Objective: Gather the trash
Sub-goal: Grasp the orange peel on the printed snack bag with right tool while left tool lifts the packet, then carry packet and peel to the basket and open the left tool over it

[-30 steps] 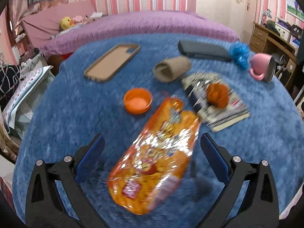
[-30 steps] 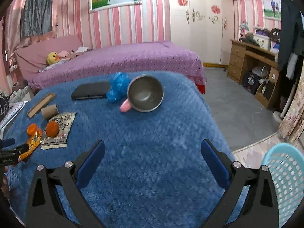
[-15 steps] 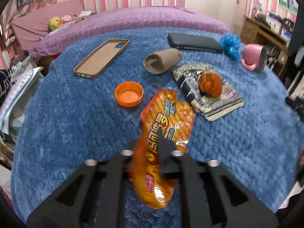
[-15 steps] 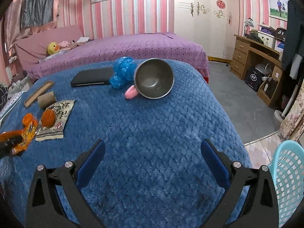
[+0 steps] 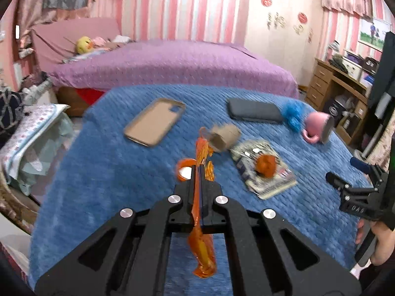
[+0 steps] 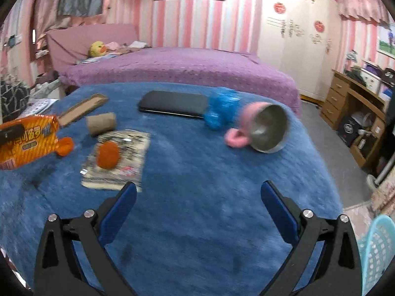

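Orange snack wrapper (image 5: 201, 212) was pinched edge-on between the fingers of the left claw (image 5: 199, 175), which had closed flat against it; from the right wrist view the same wrapper (image 6: 27, 143) hung clear of the blue blanket (image 6: 197, 172) at the far left, its printed face showing. The right claw (image 6: 197, 192) hovered over a bare stretch of blanket with its blue-padded fingers (image 6: 123, 204) spread wide apart and nothing between them.

On the blanket, an orange bottle cap (image 5: 185, 171) lay just beyond the left claw's tips, partly hidden by the wrapper. A cardboard tube (image 5: 226, 138) lay on its side farther back, near a flat silver-and-black packet (image 5: 274, 185) with a crumpled orange ball (image 5: 266, 164) resting on top of it. A tan phone case (image 5: 155, 120) lay to the left of the tube, well apart from a dark phone (image 5: 254, 111) at the far side. Just beside the phone sat a scrunched blue plastic bag (image 5: 292, 116), and next to that a pink mug (image 5: 317, 128) lay tipped on its side, its metal interior facing the right wrist camera. A light blue mesh basket (image 6: 377, 254) stood on the floor at the lower right of the right wrist view, beyond the blanket's edge.
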`<state>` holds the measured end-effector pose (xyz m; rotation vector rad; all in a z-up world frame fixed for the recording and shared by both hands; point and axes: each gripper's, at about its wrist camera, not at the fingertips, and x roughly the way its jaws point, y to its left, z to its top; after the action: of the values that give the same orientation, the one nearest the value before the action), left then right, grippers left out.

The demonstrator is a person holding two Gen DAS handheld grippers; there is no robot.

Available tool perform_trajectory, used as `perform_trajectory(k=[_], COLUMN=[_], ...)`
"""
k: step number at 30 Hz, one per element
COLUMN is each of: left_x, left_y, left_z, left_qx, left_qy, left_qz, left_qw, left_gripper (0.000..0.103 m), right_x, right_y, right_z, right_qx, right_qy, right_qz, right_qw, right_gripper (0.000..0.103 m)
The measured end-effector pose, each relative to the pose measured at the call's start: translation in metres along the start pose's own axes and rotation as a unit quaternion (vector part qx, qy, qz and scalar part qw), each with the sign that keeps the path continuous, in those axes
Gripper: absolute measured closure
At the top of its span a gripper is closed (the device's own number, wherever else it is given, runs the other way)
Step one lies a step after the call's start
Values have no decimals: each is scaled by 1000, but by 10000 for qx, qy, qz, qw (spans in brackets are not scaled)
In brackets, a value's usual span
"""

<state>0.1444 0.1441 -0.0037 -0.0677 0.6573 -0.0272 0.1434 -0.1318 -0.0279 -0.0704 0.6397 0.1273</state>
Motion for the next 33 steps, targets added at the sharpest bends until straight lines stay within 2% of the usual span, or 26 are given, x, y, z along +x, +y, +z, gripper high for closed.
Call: perform_trajectory(k=[4, 9, 11, 13, 14, 19, 21, 28, 33], left_x=[1, 6, 10, 13, 15, 17, 17, 5, -4], left_y=[31, 56, 63, 68, 70, 62, 56, 34, -6], left_z=[4, 4, 4, 3, 4, 4, 4, 8, 12], left_qx=[-375, -603, -692, -804, -864, -740, -670, -523, -261], left_qy=[-55, -66, -33, -3, 15, 22, 10, -150, -272], left_qz=[350, 675, 742, 768, 764, 797, 797, 673, 466], left_qw=[9987, 9959, 9948, 9938, 9933, 9941, 9946, 9963, 9982], left_gripper=[103, 103, 103, 103, 103, 103, 103, 103, 103], right_x=[16, 44, 53, 62, 66, 76, 72, 38, 10], right_y=[31, 68, 77, 83, 86, 90, 86, 57, 21], right_z=[10, 16, 18, 20, 21, 22, 21, 21, 15], right_qx=[-36, -290, -389, -456, -484, -534, -478, -436, -229], right_qy=[9, 220, 311, 427, 487, 626, 549, 190, 79], right_qz=[230, 443, 514, 597, 647, 956, 1027, 951, 823], right_qw=[9997, 9984, 9974, 9963, 9955, 9920, 9920, 9943, 9963], right_gripper=[5, 6, 15, 28, 31, 69, 72, 73, 73])
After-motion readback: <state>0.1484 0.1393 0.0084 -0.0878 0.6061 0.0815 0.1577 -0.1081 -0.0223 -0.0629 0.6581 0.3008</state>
